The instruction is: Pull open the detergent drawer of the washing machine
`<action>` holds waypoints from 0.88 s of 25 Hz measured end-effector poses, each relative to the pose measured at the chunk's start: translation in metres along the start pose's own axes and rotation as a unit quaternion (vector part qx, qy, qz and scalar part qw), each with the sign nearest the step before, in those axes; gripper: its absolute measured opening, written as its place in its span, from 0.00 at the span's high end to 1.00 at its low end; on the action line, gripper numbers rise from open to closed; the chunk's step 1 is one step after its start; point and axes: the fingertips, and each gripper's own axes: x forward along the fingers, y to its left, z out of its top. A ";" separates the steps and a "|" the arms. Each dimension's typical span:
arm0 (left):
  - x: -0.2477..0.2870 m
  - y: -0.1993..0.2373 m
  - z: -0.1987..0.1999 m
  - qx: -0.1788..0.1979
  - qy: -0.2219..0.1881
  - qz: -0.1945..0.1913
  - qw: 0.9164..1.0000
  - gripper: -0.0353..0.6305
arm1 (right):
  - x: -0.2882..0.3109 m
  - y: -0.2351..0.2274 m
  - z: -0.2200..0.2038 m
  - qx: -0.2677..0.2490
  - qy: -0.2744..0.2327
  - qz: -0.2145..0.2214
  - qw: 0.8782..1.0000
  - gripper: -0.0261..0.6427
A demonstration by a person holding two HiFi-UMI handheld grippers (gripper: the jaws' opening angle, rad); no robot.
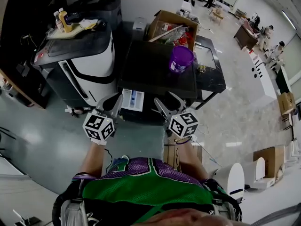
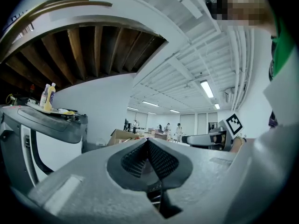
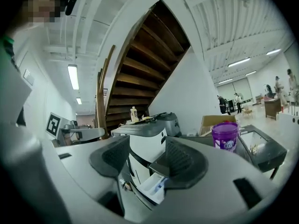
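— What are the two grippers doing right now?

— Both are hovering just in front of the person. The left gripper (image 2: 148, 143) is sitting with its ribbed pads pressed together, and nothing is caught between them. The right gripper (image 3: 145, 158) is standing well open and gripping nothing. I'm looking through its gap at the drawer.

— So where is the drawer?

— The white plastic detergent drawer with the blue insert (image 1: 133, 100) is sticking out of the front of the dark-topped washing machine (image 1: 155, 72), near its left front corner. It's lying just beyond the jaws, between the two grippers, and neither seems to be touching it. I'm judging the pull done, or nearly so. If more travel is wanted, the open right one will be dropping onto the drawer's front lip, closing, and drawing straight back.

— Anything getting in the way?

— A white and grey appliance (image 1: 89, 65) is crowding the drawer's left side, with bottles (image 1: 62, 20) standing on top. A purple plastic tub (image 1: 180, 59) is resting toward the far right corner of the washer's top. An open cardboard box (image 1: 171, 26) is standing behind. None seems to be blocking the pull path.
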 end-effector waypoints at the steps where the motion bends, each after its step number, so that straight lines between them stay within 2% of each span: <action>1: 0.002 -0.006 0.003 0.004 -0.002 0.003 1.000 0.92 | -0.005 -0.002 0.003 -0.002 -0.002 0.002 1.000 0.60; 6: 0.008 -0.029 0.016 0.014 -0.015 0.020 1.000 0.92 | -0.028 -0.014 0.020 -0.004 -0.018 0.009 1.000 0.61; 11: 0.008 -0.043 0.028 0.010 -0.029 0.029 0.999 0.92 | -0.046 -0.022 0.037 -0.023 -0.027 0.010 0.999 0.66; 17: -0.004 -0.041 0.040 0.027 -0.030 0.029 0.999 0.92 | -0.051 -0.016 0.055 -0.035 -0.045 -0.002 0.998 0.73; 22: -0.008 -0.035 0.042 0.025 -0.031 0.022 0.999 0.92 | -0.053 -0.012 0.061 -0.045 -0.058 -0.021 0.997 0.80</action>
